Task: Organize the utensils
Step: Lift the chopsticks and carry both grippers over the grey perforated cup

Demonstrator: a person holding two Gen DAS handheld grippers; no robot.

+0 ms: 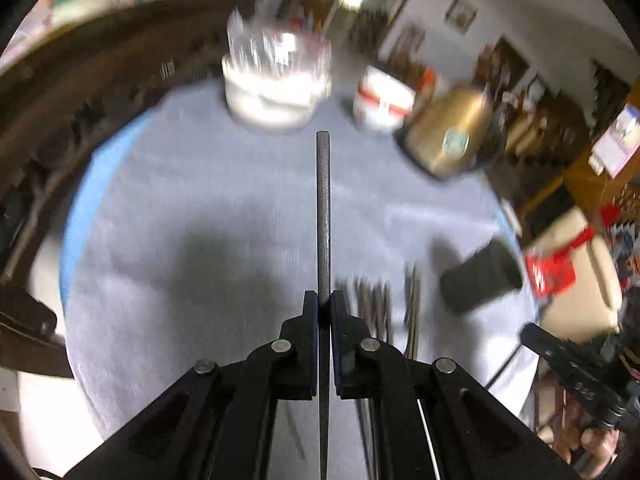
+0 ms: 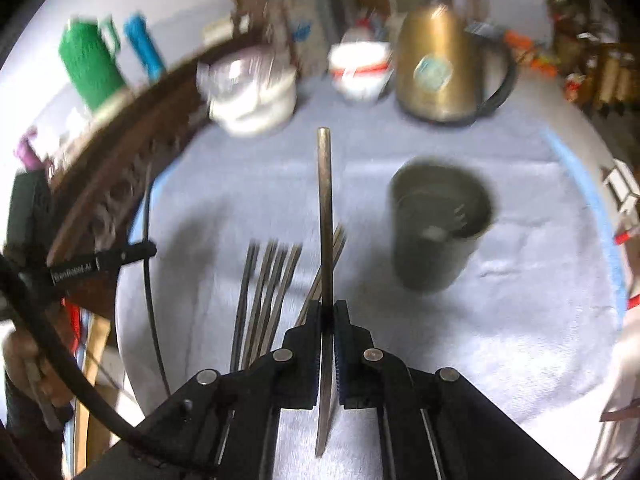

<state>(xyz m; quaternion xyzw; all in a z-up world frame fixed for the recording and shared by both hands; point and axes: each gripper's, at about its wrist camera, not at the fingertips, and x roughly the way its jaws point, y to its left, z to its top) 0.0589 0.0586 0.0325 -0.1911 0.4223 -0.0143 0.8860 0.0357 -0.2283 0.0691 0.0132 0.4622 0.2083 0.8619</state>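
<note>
My left gripper (image 1: 324, 300) is shut on a dark metal utensil handle (image 1: 323, 208) that points forward above the grey cloth. My right gripper (image 2: 329, 308) is shut on a brownish metal utensil handle (image 2: 325, 200) held above the table. Several loose utensils (image 2: 268, 292) lie side by side on the cloth just left of my right gripper; they also show blurred in the left wrist view (image 1: 380, 304). A dark cup (image 2: 438, 228) stands to the right with utensils inside it; in the left wrist view the cup (image 1: 482, 280) appears at the right.
A gold kettle (image 2: 438, 72), a white and red bowl (image 2: 360, 68) and a white lidded pot (image 2: 256, 96) stand at the far side of the grey tablecloth (image 2: 520, 320). A dark wooden rail (image 2: 120, 152) runs along the left. The other gripper (image 2: 100, 264) shows at the left.
</note>
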